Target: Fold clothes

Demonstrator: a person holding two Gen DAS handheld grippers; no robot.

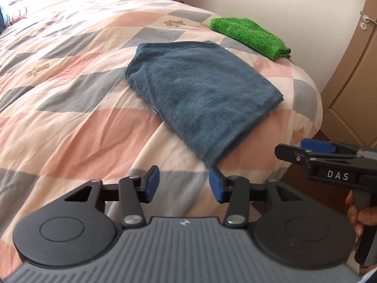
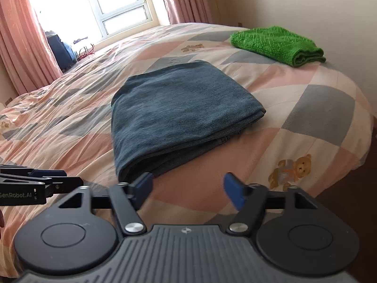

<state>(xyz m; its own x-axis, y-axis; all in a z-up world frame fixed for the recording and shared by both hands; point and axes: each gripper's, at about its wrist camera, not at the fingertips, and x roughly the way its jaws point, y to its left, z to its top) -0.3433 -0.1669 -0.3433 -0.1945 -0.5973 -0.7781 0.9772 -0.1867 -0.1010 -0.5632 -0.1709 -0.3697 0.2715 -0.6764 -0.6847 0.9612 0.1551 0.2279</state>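
- My left gripper point(image 1: 184, 184) is open and holds nothing.
- The folded blue towel point(image 1: 200, 99) lies on the checked quilt point(image 1: 70, 75), at 12 o'clock from it.
- My right gripper point(image 2: 188, 189) is open wide, empty.
- A folded green towel point(image 2: 278, 44) sits at 2 o'clock.

Both tongs, left point(image 1: 183, 184) & right point(image 2: 187, 189): black linkage arms, blue pads, silver screws, ribbed grey bodies. White lettering on sides reads "DAS" and, partly cut off, probably "GenRobot.AI".
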